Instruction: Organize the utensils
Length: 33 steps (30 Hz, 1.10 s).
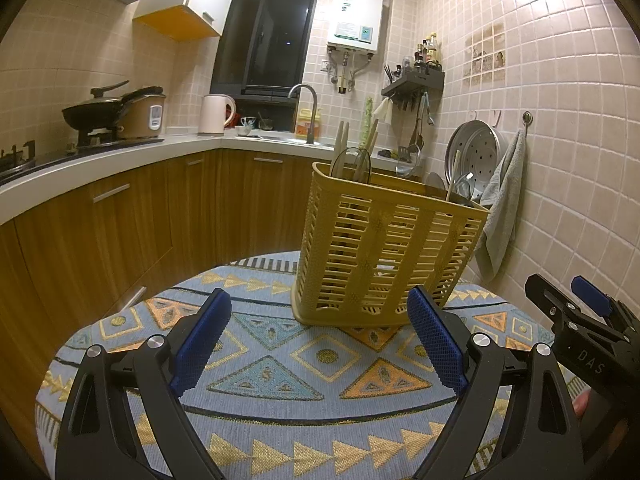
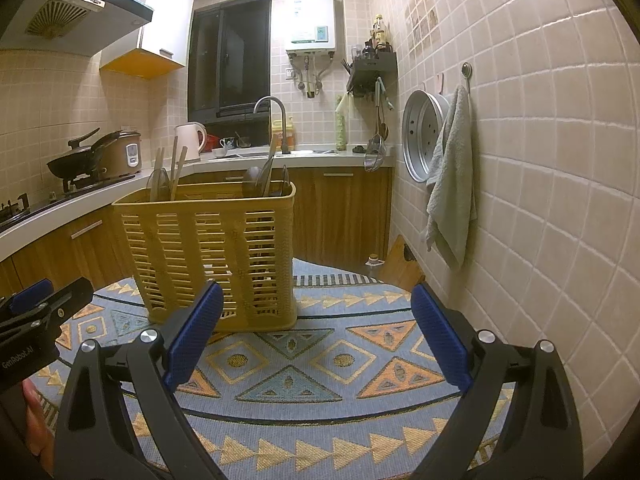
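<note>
A yellow slatted utensil basket [image 1: 384,256] [image 2: 208,248] stands upright on the patterned tablecloth [image 1: 280,376] [image 2: 320,360]. Chopsticks [image 1: 342,140] [image 2: 176,164] and a clear spoon poke out of its left compartment; dark spoons and a wooden handle [image 1: 454,176] [image 2: 266,176] stick out of the right one. My left gripper [image 1: 320,320] is open just in front of the basket, nothing between its blue pads. My right gripper [image 2: 316,320] is open too, to the right of the basket, empty. Each gripper shows at the edge of the other's view [image 1: 576,320] [image 2: 36,312].
The round table sits close to the tiled wall, where a grey towel [image 2: 452,176] and a metal steamer tray [image 2: 424,136] hang. Behind runs a wooden-fronted counter with a wok [image 1: 96,112], rice cooker, kettle [image 1: 214,114] and sink tap [image 2: 276,120]. A cutting board [image 2: 402,264] leans behind the table.
</note>
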Each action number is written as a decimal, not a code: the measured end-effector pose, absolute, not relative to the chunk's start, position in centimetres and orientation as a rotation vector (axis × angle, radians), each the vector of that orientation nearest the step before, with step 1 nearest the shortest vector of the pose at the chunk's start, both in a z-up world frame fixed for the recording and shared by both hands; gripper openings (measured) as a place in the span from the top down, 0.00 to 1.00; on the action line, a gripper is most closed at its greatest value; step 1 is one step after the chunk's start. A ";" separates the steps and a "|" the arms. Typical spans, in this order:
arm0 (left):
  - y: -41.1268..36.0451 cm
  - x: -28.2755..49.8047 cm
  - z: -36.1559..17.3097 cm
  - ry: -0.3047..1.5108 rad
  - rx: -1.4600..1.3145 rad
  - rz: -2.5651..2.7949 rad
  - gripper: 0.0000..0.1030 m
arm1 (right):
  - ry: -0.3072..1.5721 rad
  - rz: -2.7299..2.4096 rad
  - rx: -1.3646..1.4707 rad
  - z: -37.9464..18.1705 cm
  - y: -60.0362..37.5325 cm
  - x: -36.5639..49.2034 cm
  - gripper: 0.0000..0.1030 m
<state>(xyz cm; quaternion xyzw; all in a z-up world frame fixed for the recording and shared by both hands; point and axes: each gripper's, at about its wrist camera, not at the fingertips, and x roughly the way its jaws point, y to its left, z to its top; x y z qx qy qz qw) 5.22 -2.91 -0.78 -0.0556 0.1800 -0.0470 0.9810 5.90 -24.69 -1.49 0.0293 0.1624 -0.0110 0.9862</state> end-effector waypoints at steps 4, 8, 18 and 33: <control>-2.9 5.2 -0.8 0.363 -0.113 -0.094 0.15 | 0.326 -0.021 0.060 -1.5 -24.7 5.9 0.12; -2.9 5.2 -0.7 0.363 -0.113 -0.094 0.15 | 0.326 -0.020 0.061 -1.6 -24.6 5.9 0.12; -3.0 5.2 -0.7 0.363 -0.112 -0.094 0.15 | 0.329 -0.017 0.055 -1.7 -24.5 6.1 0.12; -3.0 5.2 -0.8 0.355 -0.077 -0.064 0.15 | 0.333 -0.012 0.052 -1.7 -24.5 6.1 0.12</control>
